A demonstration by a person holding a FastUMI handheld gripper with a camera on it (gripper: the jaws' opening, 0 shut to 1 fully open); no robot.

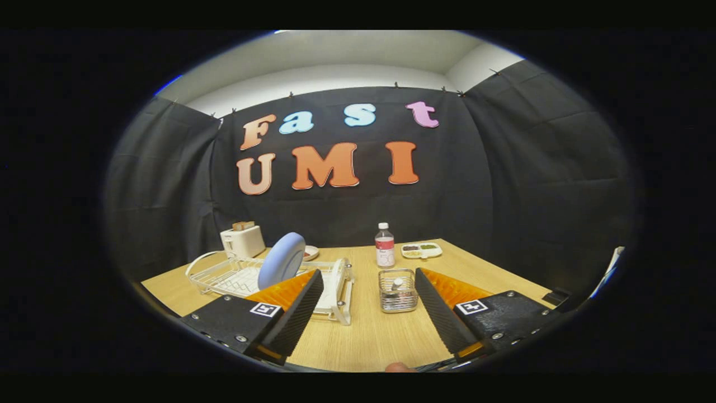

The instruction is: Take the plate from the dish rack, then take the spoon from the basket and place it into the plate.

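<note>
Fingers (366, 313) are standing wide apart, gripping nothing, hovering over the wooden bench (369, 336). We are eyeing the pale blue plate (281, 260), propped on edge in the white wire dish rack (235, 277) just beyond the left finger. We are judging it stiff, smooth, likely slippery and breakable, so pinching its upper rim squarely looks safest. Ahead between the fingers sits the small wire basket (397, 291) holding the spoon (396, 284), light and thin. Beyond are standing a toaster (242, 240), a water bottle (384, 245) and a divided dish (421, 250); black cloth walls are enclosing us.
</note>
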